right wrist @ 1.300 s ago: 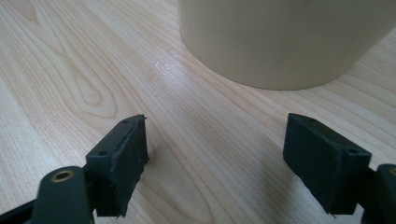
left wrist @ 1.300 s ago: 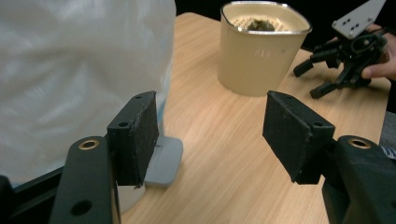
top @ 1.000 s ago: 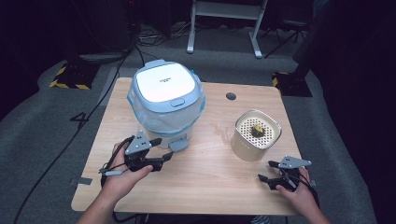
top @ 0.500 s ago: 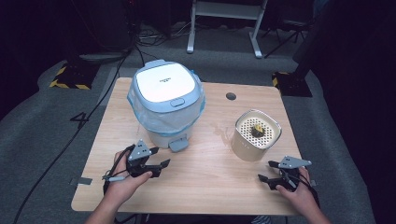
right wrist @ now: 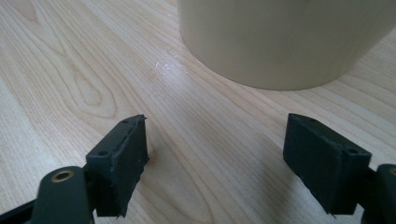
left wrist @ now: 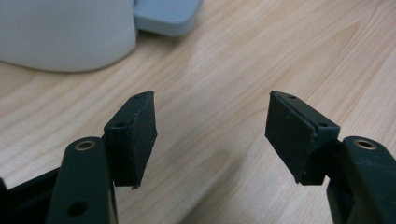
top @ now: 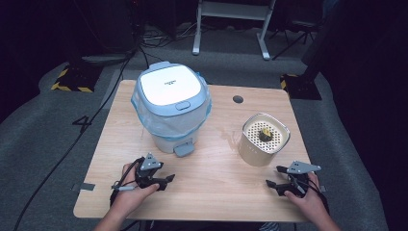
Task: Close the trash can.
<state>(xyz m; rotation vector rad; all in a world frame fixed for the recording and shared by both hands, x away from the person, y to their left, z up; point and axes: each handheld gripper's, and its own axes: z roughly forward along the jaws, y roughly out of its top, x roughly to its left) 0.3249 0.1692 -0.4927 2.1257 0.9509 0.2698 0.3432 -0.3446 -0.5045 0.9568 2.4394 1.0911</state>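
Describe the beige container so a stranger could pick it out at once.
On the wooden table, look right of the big blue-and-white pedal bin. The beige container stands there: small, rounded-square, with a perforated white insert holding something yellowish. Unlike the bin, it has no lid or pedal.

So there's a small pedal bin [top: 172, 110] standing upright toward the far left of the tabletop [top: 211, 187]. White body, pale blue lid shut flat on top, a clear-bluish bag liner folded over the rim, and a grey-blue foot pedal [top: 184, 149] sticking out at the front base. To its right, well apart, sits a cream container [top: 262, 139], upright, with a perforated white top and something yellowish resting in the middle of it.
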